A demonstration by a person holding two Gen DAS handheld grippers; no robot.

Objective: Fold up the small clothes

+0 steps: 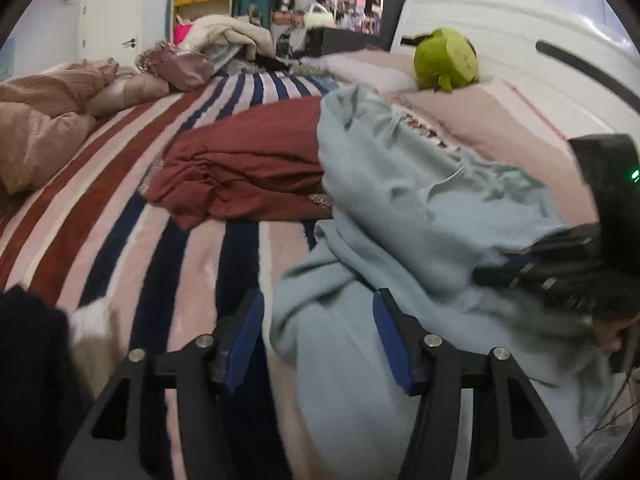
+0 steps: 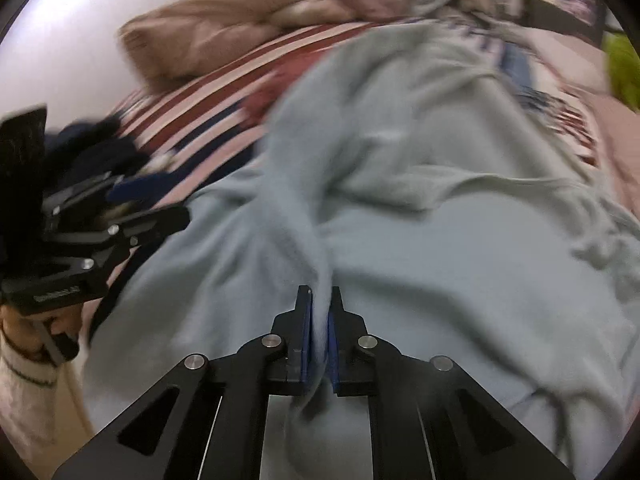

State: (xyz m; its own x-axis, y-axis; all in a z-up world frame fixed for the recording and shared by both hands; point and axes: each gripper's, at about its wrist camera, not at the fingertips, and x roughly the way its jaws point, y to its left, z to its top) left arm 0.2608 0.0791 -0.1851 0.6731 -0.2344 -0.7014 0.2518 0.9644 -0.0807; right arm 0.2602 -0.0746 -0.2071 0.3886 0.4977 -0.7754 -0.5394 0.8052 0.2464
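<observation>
Pale blue soft fleece garment lay bunched beside the folded maroon cloth, limp, likely best taken at edges; right gripper pinched a fold, left gripper spread.

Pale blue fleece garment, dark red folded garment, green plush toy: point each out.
pale blue fleece garment [image 2: 460, 248]: right wrist view, flat middle.
dark red folded garment [image 1: 244, 168]: left wrist view, top fold.
green plush toy [image 1: 446, 58]: left wrist view, body.

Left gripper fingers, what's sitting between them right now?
A bunched fold of the light blue garment lies in the gap of the open left gripper, over the striped blanket; neither pad pinches it. This shows in the left wrist view.
</observation>
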